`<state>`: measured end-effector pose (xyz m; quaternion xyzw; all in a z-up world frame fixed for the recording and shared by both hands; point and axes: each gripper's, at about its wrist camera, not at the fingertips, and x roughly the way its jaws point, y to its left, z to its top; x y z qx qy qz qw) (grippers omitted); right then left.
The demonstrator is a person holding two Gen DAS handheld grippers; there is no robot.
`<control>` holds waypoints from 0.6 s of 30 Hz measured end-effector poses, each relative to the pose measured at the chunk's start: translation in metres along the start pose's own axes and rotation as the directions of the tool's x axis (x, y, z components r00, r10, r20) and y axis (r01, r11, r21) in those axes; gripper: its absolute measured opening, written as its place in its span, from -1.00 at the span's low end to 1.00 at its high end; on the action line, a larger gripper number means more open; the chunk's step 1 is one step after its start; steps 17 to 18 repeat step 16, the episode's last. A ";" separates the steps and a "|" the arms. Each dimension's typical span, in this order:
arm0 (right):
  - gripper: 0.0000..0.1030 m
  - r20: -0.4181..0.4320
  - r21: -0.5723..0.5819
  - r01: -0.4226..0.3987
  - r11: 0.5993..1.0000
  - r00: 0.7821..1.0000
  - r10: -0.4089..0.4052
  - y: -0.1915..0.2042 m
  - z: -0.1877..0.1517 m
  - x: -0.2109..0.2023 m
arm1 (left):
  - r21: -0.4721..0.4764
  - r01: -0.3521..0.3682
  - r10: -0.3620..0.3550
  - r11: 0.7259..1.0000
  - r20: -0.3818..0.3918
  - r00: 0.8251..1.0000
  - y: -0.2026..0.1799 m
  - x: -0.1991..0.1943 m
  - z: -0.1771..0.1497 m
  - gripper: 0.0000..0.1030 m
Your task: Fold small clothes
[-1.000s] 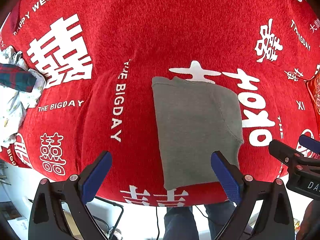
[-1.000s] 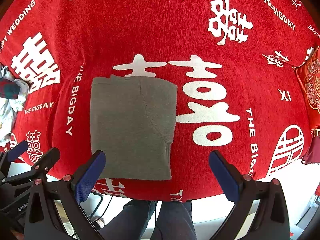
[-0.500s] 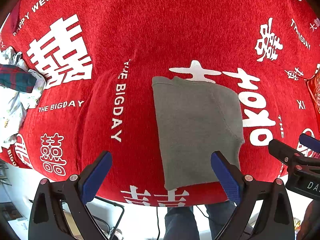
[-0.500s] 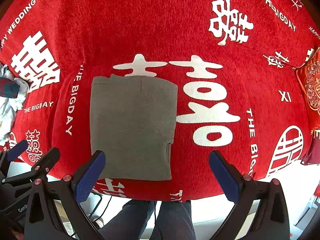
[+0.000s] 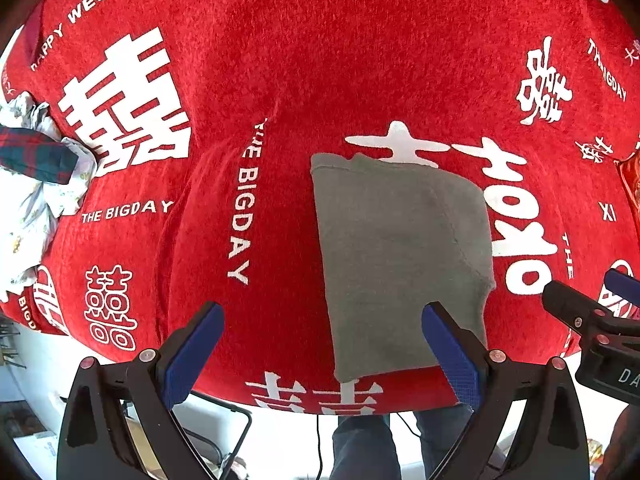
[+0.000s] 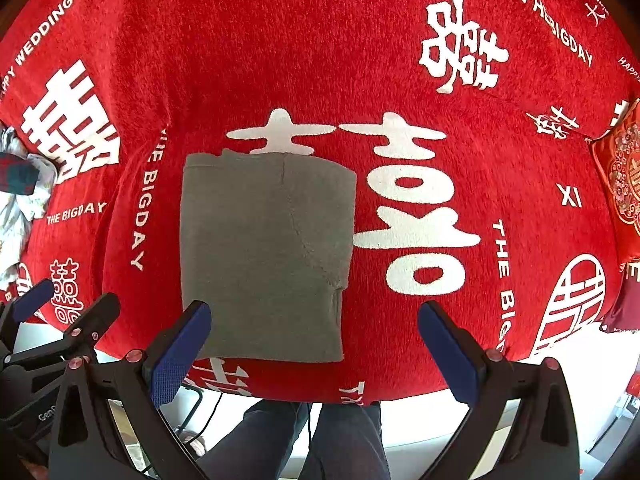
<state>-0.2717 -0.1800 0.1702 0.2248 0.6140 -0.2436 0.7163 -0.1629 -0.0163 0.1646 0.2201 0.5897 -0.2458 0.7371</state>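
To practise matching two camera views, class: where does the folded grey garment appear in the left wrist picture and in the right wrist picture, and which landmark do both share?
Left wrist view: the folded grey garment lies right of centre, partly behind the right fingertip.
Right wrist view: the garment lies left of centre, above the left fingertip.
Shared landmark: the large white character printed on the red cloth at the garment's far edge.

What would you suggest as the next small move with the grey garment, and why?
Probably lower both open grippers, left gripper and right gripper, to the grey garment's near edge: it lies flat, folded lengthwise, held by neither, so one more fold away looks due.
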 end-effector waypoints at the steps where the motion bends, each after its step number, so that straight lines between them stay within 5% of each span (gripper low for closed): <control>1: 0.99 0.000 0.000 0.000 1.000 1.000 0.000 0.000 0.000 0.000 | 0.001 -0.001 0.001 1.000 0.000 1.000 0.000 0.000 0.000 0.93; 18: 0.99 -0.005 -0.013 0.001 1.000 1.000 -0.001 0.002 0.004 0.001 | 0.018 -0.010 0.009 1.000 0.044 0.999 0.001 -0.003 0.003 0.93</control>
